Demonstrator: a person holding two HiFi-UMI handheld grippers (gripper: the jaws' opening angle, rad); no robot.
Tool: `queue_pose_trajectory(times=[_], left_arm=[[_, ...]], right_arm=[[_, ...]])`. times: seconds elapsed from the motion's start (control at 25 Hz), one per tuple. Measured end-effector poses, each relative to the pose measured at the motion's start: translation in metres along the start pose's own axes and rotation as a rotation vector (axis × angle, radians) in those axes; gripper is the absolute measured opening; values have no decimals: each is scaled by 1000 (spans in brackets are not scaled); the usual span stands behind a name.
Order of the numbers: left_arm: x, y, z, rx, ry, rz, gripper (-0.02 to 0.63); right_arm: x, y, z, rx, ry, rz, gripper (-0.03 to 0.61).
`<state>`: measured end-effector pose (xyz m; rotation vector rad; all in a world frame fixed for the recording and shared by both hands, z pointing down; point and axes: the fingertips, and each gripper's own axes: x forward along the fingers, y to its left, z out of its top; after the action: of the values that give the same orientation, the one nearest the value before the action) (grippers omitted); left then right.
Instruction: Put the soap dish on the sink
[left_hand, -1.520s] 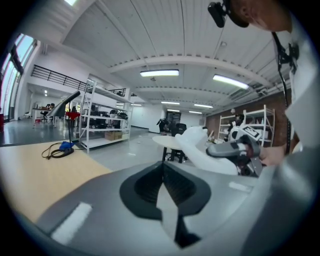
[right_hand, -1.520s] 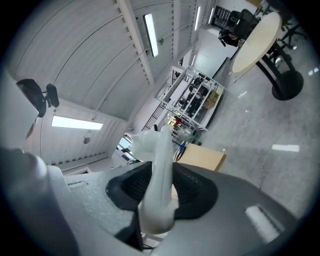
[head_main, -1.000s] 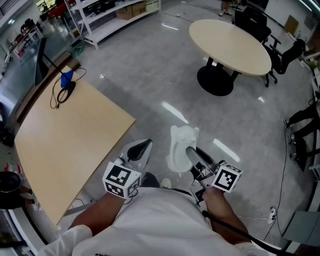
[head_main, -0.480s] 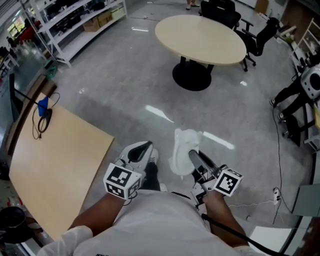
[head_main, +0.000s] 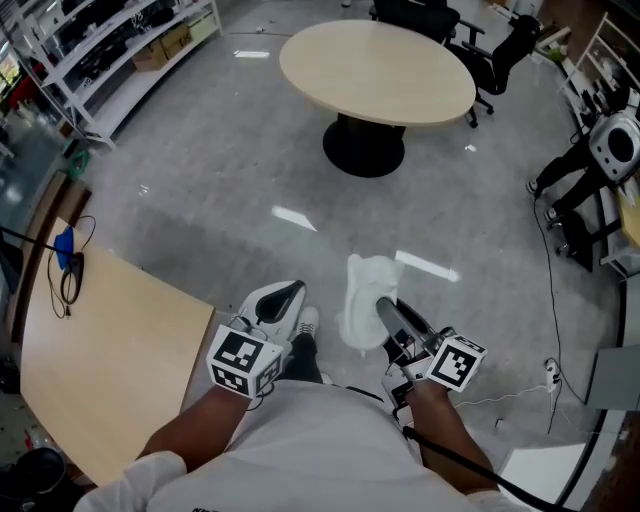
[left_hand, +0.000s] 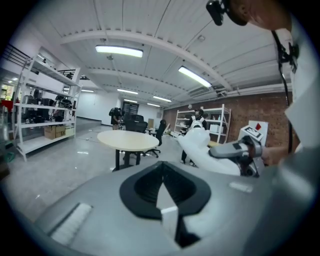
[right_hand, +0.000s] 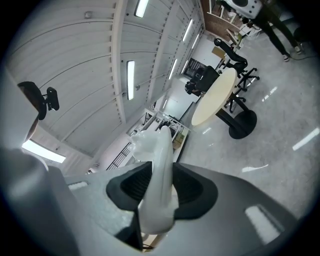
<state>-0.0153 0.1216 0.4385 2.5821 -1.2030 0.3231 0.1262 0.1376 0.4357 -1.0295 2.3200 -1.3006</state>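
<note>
The white soap dish (head_main: 363, 293) stands on edge between the jaws of my right gripper (head_main: 386, 308), which is shut on it and held level in front of the person's body. In the right gripper view the soap dish (right_hand: 156, 165) rises out of the black pads (right_hand: 192, 190). My left gripper (head_main: 284, 294) hangs beside it, shut, with nothing in it; its pads (left_hand: 150, 187) meet in a line. From the left gripper view the soap dish (left_hand: 200, 149) shows at the right. No sink is in view.
A round beige table (head_main: 375, 70) on a black foot stands ahead, with office chairs (head_main: 500, 40) behind it. A rectangular wooden table (head_main: 100, 350) with a cable lies at the left. Shelves (head_main: 110, 40) line the far left; cables (head_main: 552, 372) run along the floor at right.
The whole view has swung right: the wooden table has slid off to the left and the round table has come toward the centre. Both grippers keep their pose; the soap dish stays gripped.
</note>
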Motion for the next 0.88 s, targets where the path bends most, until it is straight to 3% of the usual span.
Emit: queue_pose_trajectory(times=[0.4, 0.88], left_arm=[[60, 51, 31, 8, -1, -94, 8], [134, 125, 78, 25, -59, -157, 8]], right_arm=[[57, -21, 44, 5, -48, -65, 133], [139, -35, 114, -73, -79, -91, 133]])
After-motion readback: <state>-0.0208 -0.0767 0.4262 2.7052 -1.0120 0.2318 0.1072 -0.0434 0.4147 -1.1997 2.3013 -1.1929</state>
